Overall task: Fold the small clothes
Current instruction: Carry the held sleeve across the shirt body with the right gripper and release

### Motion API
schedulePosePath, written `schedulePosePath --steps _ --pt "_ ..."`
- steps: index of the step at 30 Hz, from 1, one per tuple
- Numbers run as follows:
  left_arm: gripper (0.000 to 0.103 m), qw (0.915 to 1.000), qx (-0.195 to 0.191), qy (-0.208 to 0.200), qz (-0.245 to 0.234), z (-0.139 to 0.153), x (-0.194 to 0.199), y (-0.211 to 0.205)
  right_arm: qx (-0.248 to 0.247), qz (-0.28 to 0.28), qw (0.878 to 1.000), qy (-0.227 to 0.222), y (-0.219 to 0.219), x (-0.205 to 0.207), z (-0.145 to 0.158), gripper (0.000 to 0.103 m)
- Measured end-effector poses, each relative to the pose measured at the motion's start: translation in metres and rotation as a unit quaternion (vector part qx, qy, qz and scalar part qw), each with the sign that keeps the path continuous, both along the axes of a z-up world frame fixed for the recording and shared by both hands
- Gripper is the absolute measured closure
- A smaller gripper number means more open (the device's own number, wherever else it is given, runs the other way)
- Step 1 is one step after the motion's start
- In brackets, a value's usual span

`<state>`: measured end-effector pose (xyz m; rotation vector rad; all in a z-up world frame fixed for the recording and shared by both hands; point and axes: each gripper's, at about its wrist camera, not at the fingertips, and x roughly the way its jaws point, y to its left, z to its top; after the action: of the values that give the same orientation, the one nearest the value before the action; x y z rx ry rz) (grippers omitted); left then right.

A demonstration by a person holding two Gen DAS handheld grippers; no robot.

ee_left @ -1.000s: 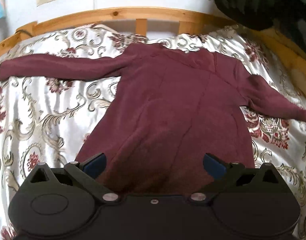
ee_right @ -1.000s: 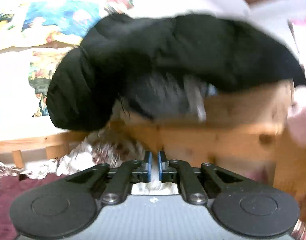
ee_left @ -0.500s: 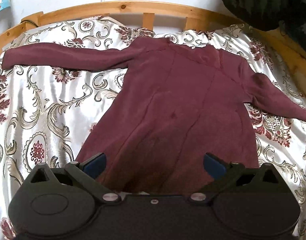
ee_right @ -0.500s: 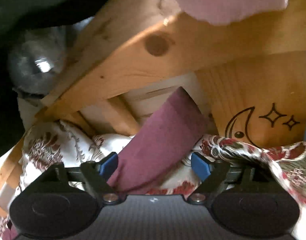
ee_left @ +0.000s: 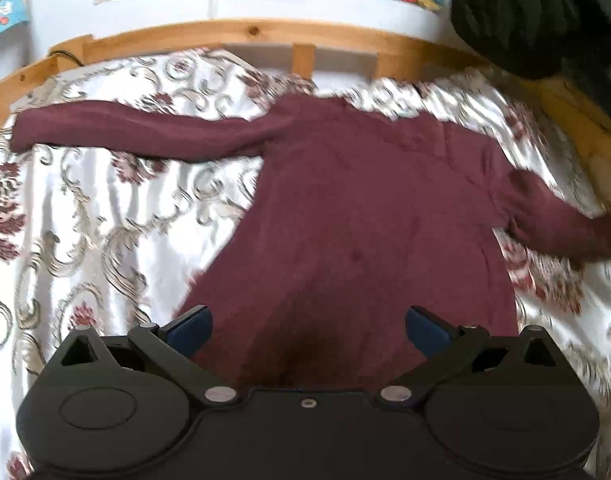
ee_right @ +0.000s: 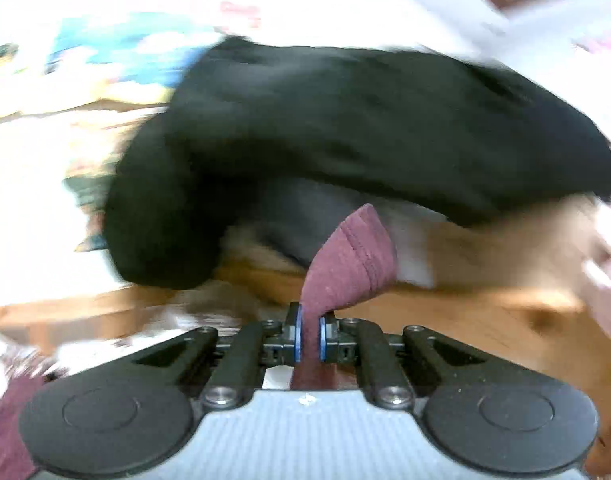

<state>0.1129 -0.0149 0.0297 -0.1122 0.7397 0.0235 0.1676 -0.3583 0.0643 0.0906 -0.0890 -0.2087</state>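
Observation:
A maroon long-sleeved top [ee_left: 357, 216] lies flat on the bed, its neck toward the headboard. One sleeve [ee_left: 137, 132] stretches out to the left. The other sleeve [ee_left: 561, 220] runs off the right edge, lifted and blurred. My left gripper [ee_left: 308, 330] hovers open over the hem with nothing between its blue pads. In the right wrist view my right gripper [ee_right: 309, 338] is shut on the sleeve cuff [ee_right: 353, 260], which sticks up above the pads. The picture there is blurred by motion.
The bed has a white satin cover [ee_left: 105, 220] with red and gold flowers. A curved wooden headboard [ee_left: 241, 34] rims the far side. Dark garments [ee_right: 365, 140] hang over the rail at right, also the dark garments [ee_left: 545, 12] in the left wrist view. Posters are on the wall.
The right gripper went from open around the sleeve end by the wooden frame to shut on the cuff, then lifted it. The right sleeve now rises off the cover. The left gripper barely moved.

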Motion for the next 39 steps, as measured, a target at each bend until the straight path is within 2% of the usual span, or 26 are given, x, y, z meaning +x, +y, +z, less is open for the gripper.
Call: schedulePosePath --steps 3,5,6,9,13,18,19,22,23,25,29,31,32,33,34,35,39 --pt "0.001 0.9995 -0.015 -0.016 0.024 0.008 0.002 0.015 -0.072 0.072 0.995 -0.003 0.058 -0.001 -0.002 0.094" --pt "0.001 0.9987 -0.022 -0.025 0.038 0.012 0.002 0.025 -0.119 0.11 0.987 -0.004 0.095 -0.007 -0.01 0.094" --pt "0.001 0.9983 -0.023 -0.03 0.044 0.014 0.001 0.03 -0.142 0.13 0.981 -0.004 0.111 -0.023 -0.016 0.094" --pt "0.001 0.9967 -0.02 -0.044 0.065 0.018 -0.002 0.045 -0.216 0.187 0.958 0.013 0.16 -0.031 -0.04 0.094" --pt "0.001 0.9945 -0.022 -0.045 0.092 0.016 -0.005 0.064 -0.284 0.242 0.925 0.063 0.203 -0.038 -0.082 0.093" --pt "0.001 0.9926 -0.023 -0.037 0.114 0.008 -0.007 0.079 -0.317 0.298 0.892 0.121 0.238 -0.044 -0.113 0.092" --pt "0.001 0.9922 -0.023 -0.037 0.117 0.007 -0.006 0.081 -0.323 0.309 0.885 0.13 0.243 -0.048 -0.119 0.088" --pt "0.001 0.9914 -0.028 -0.041 0.121 0.005 -0.007 0.085 -0.322 0.343 0.869 0.158 0.244 -0.055 -0.122 0.057" --pt "0.001 0.9912 -0.029 -0.044 0.121 0.005 -0.007 0.086 -0.316 0.357 0.863 0.168 0.243 -0.057 -0.122 0.053" --pt "0.001 0.991 -0.031 -0.051 0.12 0.007 -0.006 0.087 -0.3 0.386 0.851 0.19 0.244 -0.061 -0.12 0.053" --pt "0.001 0.9912 -0.03 -0.064 0.112 0.009 0.002 0.082 -0.257 0.449 0.822 0.236 0.234 -0.079 -0.113 0.04" --pt "0.001 0.9929 -0.026 -0.062 0.099 0.007 0.01 0.076 -0.244 0.463 0.814 0.252 0.226 -0.091 -0.107 0.037" --pt "0.001 0.9939 -0.024 -0.059 0.089 0.005 0.015 0.07 -0.238 0.465 0.813 0.258 0.22 -0.096 -0.105 0.032" --pt "0.001 0.9949 -0.022 -0.058 0.08 0.002 0.02 0.065 -0.233 0.462 0.815 0.261 0.215 -0.099 -0.102 0.029" --pt "0.001 0.9958 -0.019 -0.058 0.068 -0.001 0.025 0.058 -0.229 0.455 0.82 0.261 0.209 -0.101 -0.1 0.021" --pt "0.001 0.9969 -0.014 -0.056 0.052 -0.005 0.03 0.05 -0.226 0.444 0.827 0.261 0.202 -0.1 -0.098 0.015" --pt "0.001 0.9995 0.004 -0.031 0.001 -0.024 0.051 0.022 -0.18 0.381 0.865 0.272 0.164 -0.091 -0.091 0.009"
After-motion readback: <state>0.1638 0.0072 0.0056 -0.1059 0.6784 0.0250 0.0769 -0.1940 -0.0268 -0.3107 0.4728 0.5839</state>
